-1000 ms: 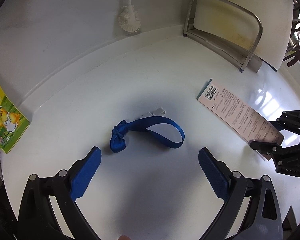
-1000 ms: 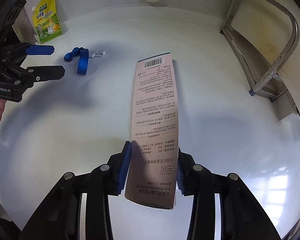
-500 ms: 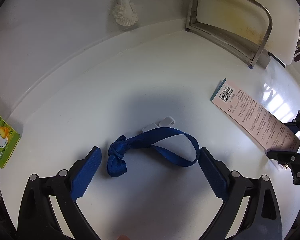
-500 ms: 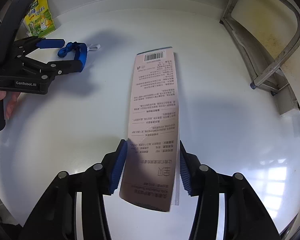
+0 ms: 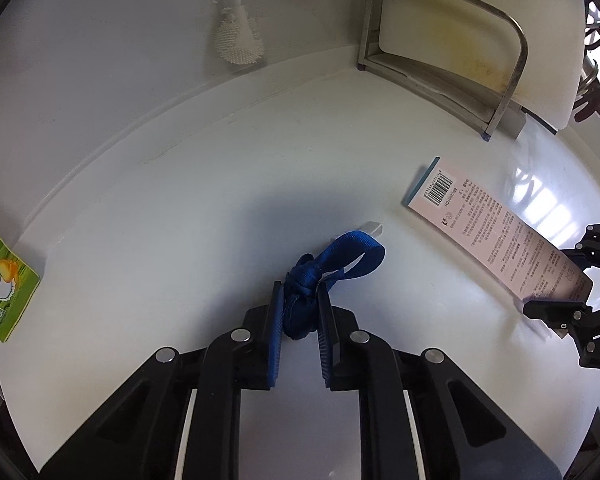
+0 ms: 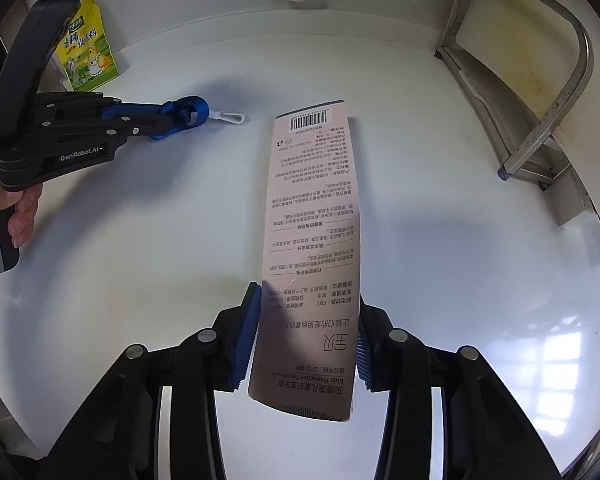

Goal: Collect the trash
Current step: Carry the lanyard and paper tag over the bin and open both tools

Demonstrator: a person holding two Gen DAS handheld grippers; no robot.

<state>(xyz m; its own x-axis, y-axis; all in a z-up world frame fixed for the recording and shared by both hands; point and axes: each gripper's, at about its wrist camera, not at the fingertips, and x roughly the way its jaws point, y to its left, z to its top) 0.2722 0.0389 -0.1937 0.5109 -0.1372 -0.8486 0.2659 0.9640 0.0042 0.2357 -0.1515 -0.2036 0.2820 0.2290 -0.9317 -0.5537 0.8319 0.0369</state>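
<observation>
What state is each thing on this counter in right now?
Left claw: closing on the strap's knot.
Strap: knot pinched, loop free.
Right claw: closing, gripping the card.
Card: held by one end.
Pouch: standing, untouched.
Rack: holds a white board.

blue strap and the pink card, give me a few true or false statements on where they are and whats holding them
1. The left gripper has the blue strap's knot between its closing jaws. True.
2. The pink card lies flat, untouched. False: the right gripper clamps its near end.
3. The green and yellow packet sits by the wall. True.
4. The strap lies on the card. False: they are apart.
5. The metal rack holds the strap. False: the strap is on the white counter.
</observation>
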